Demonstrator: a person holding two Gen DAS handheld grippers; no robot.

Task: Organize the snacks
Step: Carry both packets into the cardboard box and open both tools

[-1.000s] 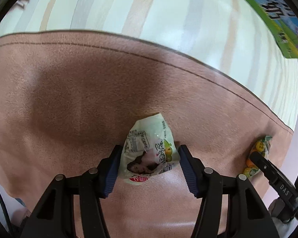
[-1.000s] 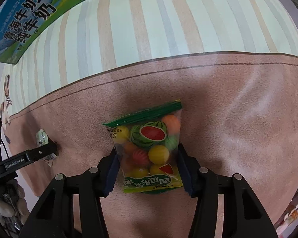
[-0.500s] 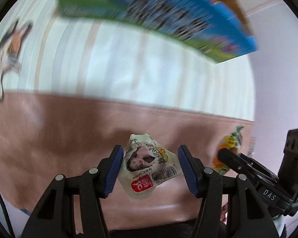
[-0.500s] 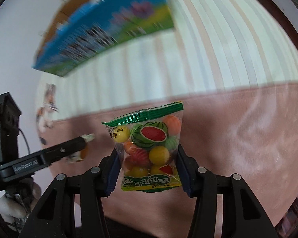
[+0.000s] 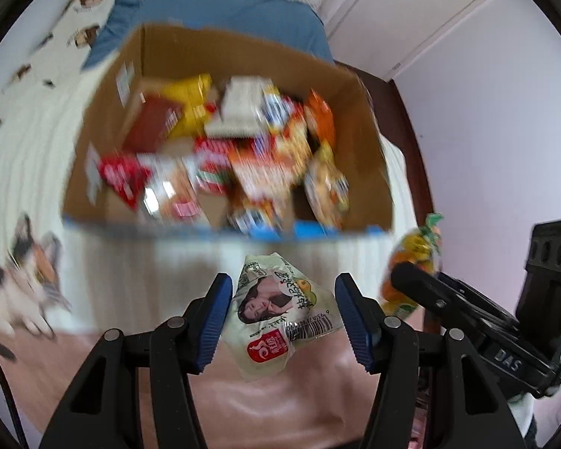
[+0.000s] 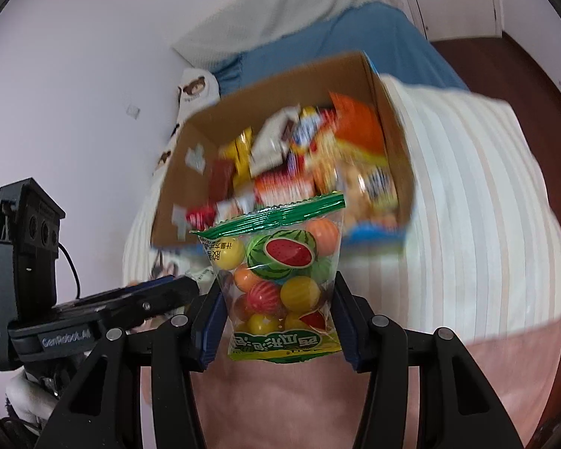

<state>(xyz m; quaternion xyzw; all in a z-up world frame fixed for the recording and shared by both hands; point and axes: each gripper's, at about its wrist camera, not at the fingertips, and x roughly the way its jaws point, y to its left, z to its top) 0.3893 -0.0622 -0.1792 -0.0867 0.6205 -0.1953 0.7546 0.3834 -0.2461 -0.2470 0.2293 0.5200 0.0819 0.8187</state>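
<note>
Left wrist view: cardboard box [image 5: 370,157] on striped bedding [image 5: 37,157], white wall [image 5: 505,131]

Motion blur smears the packets in the cardboard box [image 5: 370,172], so none can be read. The cat print [image 5: 22,280] on the bedspread's left edge is blurred too.

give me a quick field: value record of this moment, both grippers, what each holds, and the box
left gripper: shut on white snack packet, lifted off the bedding
right gripper: shut on fruit candy bag, lifted
cardboard box: open, ahead of both grippers, on striped bedding
box contents: many mixed snack packs, blurred
packets vs box: both short of the near rim, not yet inside
image quality: motion blur on the background
</note>
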